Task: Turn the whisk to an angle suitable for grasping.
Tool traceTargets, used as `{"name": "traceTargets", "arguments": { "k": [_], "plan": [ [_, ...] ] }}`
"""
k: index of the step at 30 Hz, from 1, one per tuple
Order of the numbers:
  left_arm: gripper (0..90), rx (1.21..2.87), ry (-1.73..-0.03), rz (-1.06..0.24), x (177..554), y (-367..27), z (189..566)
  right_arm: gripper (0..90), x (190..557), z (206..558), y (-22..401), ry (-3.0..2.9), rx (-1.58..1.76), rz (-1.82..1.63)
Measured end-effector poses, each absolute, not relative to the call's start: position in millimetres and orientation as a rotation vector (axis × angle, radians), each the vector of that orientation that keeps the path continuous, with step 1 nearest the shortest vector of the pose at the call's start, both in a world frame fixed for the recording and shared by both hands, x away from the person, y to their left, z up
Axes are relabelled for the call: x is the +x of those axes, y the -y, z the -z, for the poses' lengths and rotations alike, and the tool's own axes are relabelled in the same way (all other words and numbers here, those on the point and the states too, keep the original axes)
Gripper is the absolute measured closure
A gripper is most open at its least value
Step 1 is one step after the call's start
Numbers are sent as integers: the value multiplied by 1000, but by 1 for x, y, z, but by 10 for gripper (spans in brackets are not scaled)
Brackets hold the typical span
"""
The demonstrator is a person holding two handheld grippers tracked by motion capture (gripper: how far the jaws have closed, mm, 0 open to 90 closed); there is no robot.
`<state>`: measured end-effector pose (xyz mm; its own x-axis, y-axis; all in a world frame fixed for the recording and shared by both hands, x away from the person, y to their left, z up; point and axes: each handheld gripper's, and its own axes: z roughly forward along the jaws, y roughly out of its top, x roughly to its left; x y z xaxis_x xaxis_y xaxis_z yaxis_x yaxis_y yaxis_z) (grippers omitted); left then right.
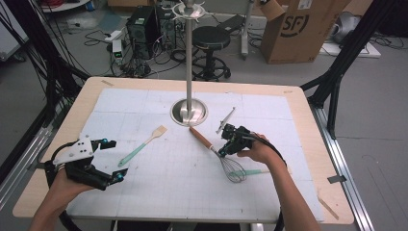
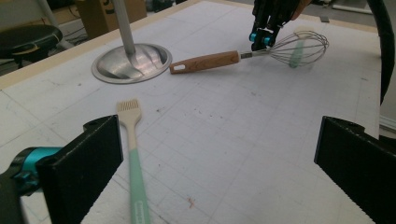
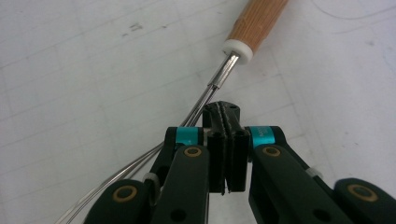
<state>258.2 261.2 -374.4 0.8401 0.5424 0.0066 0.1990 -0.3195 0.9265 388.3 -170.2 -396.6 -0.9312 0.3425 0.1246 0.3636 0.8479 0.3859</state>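
The left gripper (image 1: 109, 161), nearest, stood with jaws wide apart on nothing. The brush (image 1: 143, 146) lay between it and the stand base (image 1: 189, 111). The right gripper (image 1: 225, 148) was clamped on the whisk (image 1: 219, 155) at its wire neck, the wooden handle pointing toward the base.

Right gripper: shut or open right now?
Shut. The right gripper has its two black pads pressed together beside the whisk, whose wires pass to the left of the jaws; no grip is visible.
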Motion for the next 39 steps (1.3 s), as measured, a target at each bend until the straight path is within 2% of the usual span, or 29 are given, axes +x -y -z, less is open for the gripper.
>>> {"name": "traceTargets", "arguments": {
  "k": [39],
  "plan": [
    [17, 1888, -533, -384, 255, -259, 370, 888, 362, 402, 148, 2945, -384, 589]
  ]
}}
